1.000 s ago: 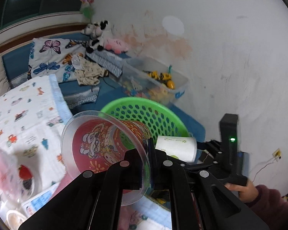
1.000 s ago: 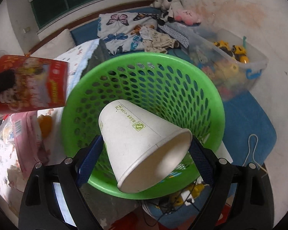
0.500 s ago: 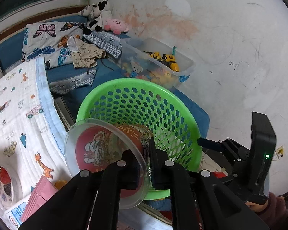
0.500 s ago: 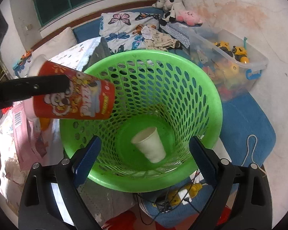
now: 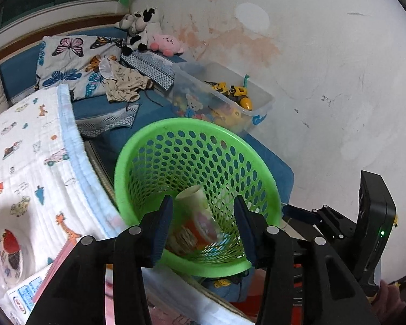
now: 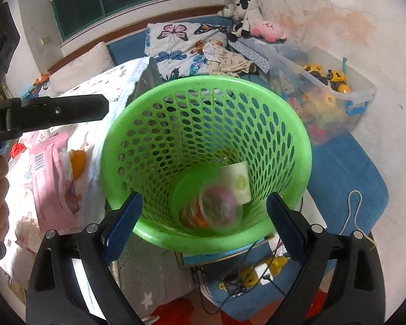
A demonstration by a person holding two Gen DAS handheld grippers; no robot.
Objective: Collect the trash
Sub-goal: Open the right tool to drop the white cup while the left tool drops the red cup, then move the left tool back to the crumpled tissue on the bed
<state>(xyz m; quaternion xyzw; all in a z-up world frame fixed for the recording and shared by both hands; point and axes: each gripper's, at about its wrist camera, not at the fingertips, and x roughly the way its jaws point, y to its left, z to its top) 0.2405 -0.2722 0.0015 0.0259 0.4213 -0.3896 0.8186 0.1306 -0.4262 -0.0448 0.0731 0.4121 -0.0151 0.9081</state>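
Our left gripper (image 5: 203, 224) has just released; the red cup (image 5: 196, 228) lies blurred in the green basket (image 5: 132, 146) beyond its fingers; our right gripper (image 6: 203, 222) is released too.

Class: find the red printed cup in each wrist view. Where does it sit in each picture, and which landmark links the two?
Left wrist: red cup, blurred, low centre, inside the green basket, seen between the open fingers.
Right wrist: red cup, blurred, at the basket's bottom, beside the white cup.
Shared landmark: the clear toy bin behind the basket.
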